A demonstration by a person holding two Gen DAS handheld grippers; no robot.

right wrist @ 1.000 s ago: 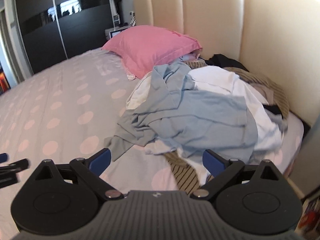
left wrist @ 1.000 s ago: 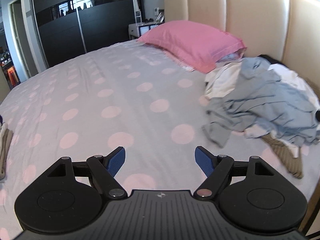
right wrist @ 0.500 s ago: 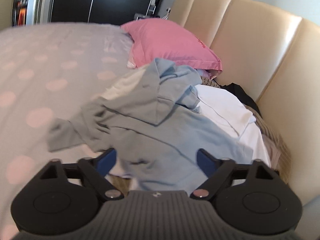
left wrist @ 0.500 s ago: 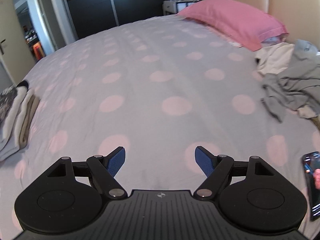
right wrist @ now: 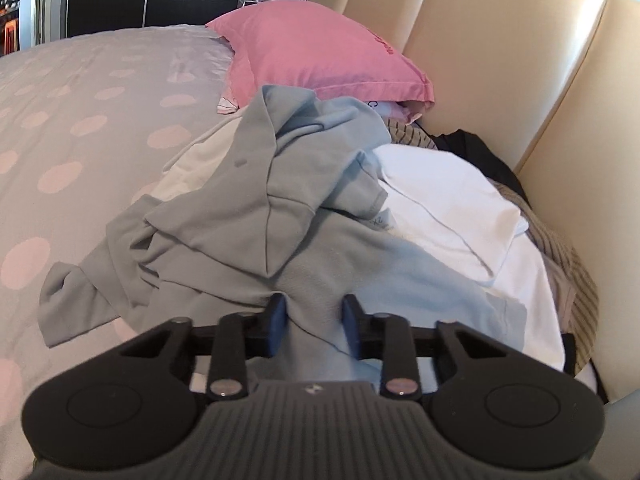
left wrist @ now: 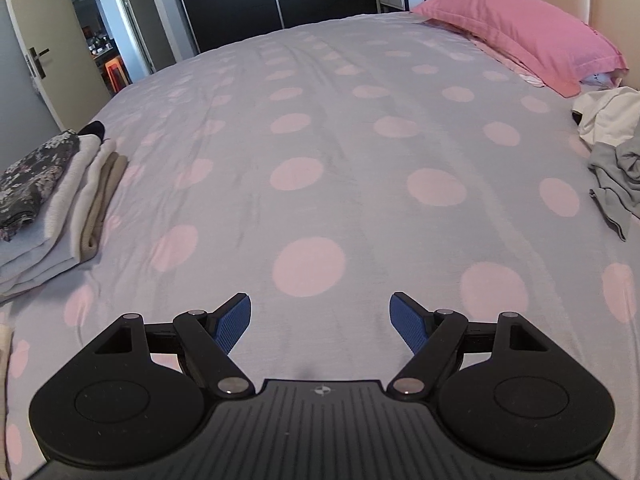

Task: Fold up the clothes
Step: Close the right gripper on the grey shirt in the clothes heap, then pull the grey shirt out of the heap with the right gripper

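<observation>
With folded clothes stacked at far left and my left gripper spread empty over the bedsheet, my right gripper is closing on the grey-blue shirt atop the pile; next, I judge, lifting it clear.

Left gripper: angled down, 2 blue-padded fingers spread wide, nothing between them, touching nothing.

Right gripper: angled down, jaws closing, the 2 fingers drawn near to each other with a raised fold of cloth between the pads. Pads look to be against the cloth on both sides. Linkage arms swung inward.
</observation>
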